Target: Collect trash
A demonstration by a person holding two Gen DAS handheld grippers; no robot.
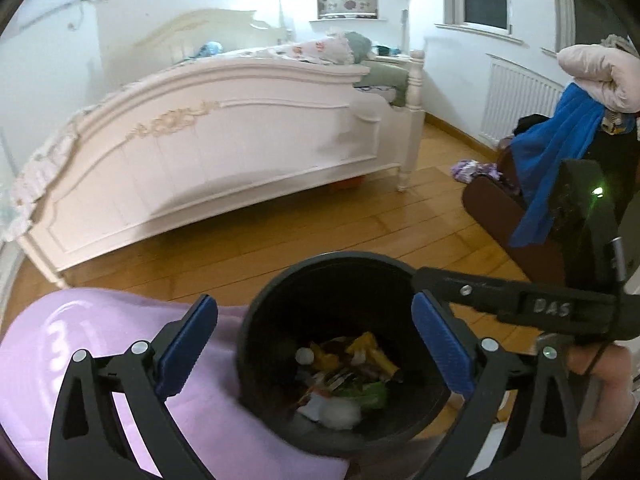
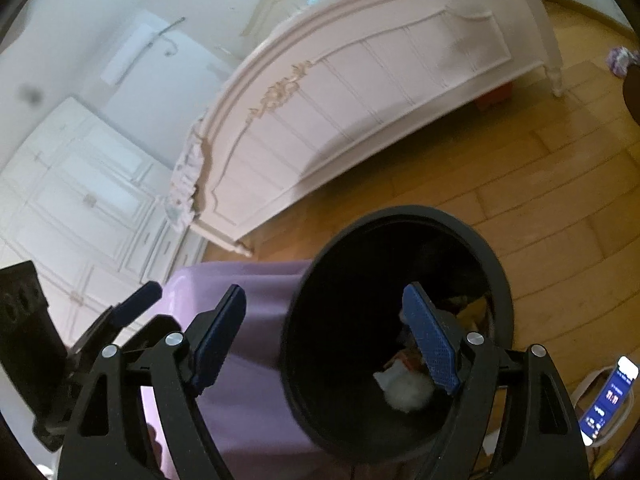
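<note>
A black round trash bin (image 1: 280, 300) stands on the wooden floor beside a lilac surface. It holds mixed trash (image 1: 348, 376): yellow wrappers, green scraps and a white crumpled wad (image 2: 408, 390). My left gripper (image 1: 316, 348) is open and empty above the bin's mouth. My right gripper (image 2: 324, 336) is open and empty over the bin (image 2: 496, 264), with its right finger above the opening. The right gripper also shows in the left wrist view (image 1: 520, 304) at the bin's right rim.
A lilac surface (image 1: 120, 332) lies left of the bin. A white bed (image 1: 240, 132) stands behind on the wooden floor (image 1: 400, 224). A chair with blue cloth (image 1: 556, 168) is at the right. A phone (image 2: 608, 400) lies at the lower right. White cabinets (image 2: 80, 200) stand at the left.
</note>
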